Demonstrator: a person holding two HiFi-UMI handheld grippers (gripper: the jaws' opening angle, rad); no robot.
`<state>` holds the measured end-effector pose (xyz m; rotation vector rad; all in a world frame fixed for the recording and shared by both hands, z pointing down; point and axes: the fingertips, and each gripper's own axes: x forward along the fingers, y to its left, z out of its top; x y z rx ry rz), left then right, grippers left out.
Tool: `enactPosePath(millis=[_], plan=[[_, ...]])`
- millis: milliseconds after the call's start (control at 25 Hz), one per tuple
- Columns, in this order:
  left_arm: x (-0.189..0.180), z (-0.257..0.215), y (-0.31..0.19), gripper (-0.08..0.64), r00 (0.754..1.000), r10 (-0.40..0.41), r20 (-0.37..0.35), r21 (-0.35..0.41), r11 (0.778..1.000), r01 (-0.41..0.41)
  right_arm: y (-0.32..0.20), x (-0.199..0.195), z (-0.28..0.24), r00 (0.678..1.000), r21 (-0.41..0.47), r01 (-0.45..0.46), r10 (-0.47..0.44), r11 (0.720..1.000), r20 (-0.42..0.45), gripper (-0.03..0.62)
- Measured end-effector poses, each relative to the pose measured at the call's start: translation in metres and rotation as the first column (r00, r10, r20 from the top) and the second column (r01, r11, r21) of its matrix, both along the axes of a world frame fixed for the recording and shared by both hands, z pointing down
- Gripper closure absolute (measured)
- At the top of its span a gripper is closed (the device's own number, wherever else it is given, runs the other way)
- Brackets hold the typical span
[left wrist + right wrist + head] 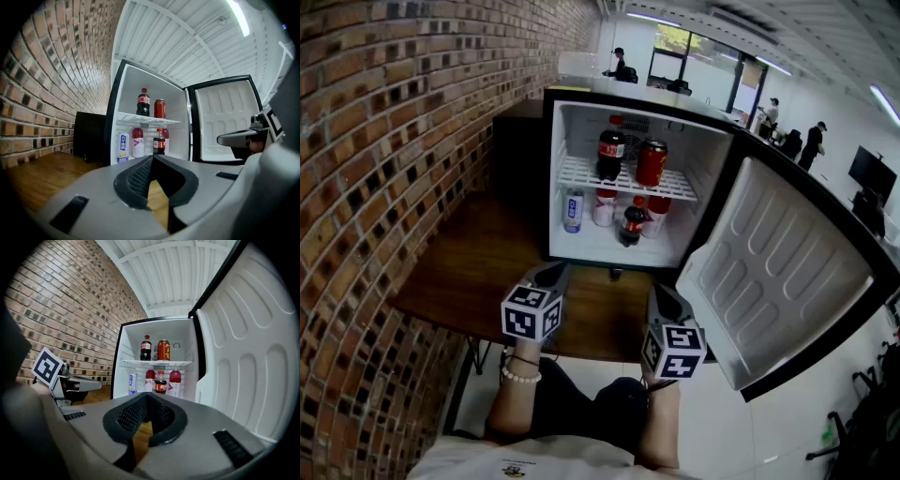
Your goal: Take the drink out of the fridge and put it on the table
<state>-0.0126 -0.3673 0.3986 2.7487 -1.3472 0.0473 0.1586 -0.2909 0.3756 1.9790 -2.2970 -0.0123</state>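
Red brick wall (384, 141) runs along my left. The small fridge (577, 131) sits on the wooden tabletop (478, 267) with its door (778, 272) swung wide to the right. The drinks are all inside it. A cola bottle (611, 150) and a red can (651, 163) stand side by side on the wire shelf (581, 174). Below them, on the fridge floor, are a blue-and-white can (573, 211), a smaller cola bottle (631, 225) and pink bottles (605, 208). I hold the left gripper (551, 274) and right gripper (661, 295) side by side over the front of the tabletop, short of the fridge. On both, the fingers (137, 178) are pressed together with nothing between them.
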Motion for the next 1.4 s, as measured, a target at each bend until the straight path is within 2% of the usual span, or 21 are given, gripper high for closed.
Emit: enactPosePath(millis=[560, 920, 960, 1160, 1400], plan=[[0.002, -0.010, -0.005, 0.560, 1.000, 0.000, 0.002, 0.018, 1.000, 0.000, 0.000, -0.001, -0.005, 1.000, 0.013, 0.003, -0.003, 1.000, 0.005, 0.580], [0.003, -0.048, -0.023, 0.558, 1.000, -0.009, -0.008, 0.093, 0.996, 0.010, 0.001, 0.002, -0.004, 1.000, 0.017, -0.002, 0.002, 1.000, 0.018, 0.580], [0.004, -0.055, -0.025, 0.550, 1.000, -0.006, -0.009, 0.102, 0.995, 0.007, 0.001, 0.002, -0.005, 1.000, 0.019, -0.003, 0.003, 1.000, 0.018, 0.580], [0.017, -0.084, -0.037, 0.398, 0.999, 0.031, -0.017, 0.131, 0.991, -0.029, 0.002, 0.006, -0.004, 1.000, 0.019, -0.011, 0.011, 1.000, 0.020, 0.580], [0.039, -0.119, -0.047, 0.279, 0.994, 0.096, -0.048, 0.156, 0.984, -0.088, 0.002, 0.008, -0.005, 1.000, 0.025, -0.012, 0.011, 1.000, 0.022, 0.580]])
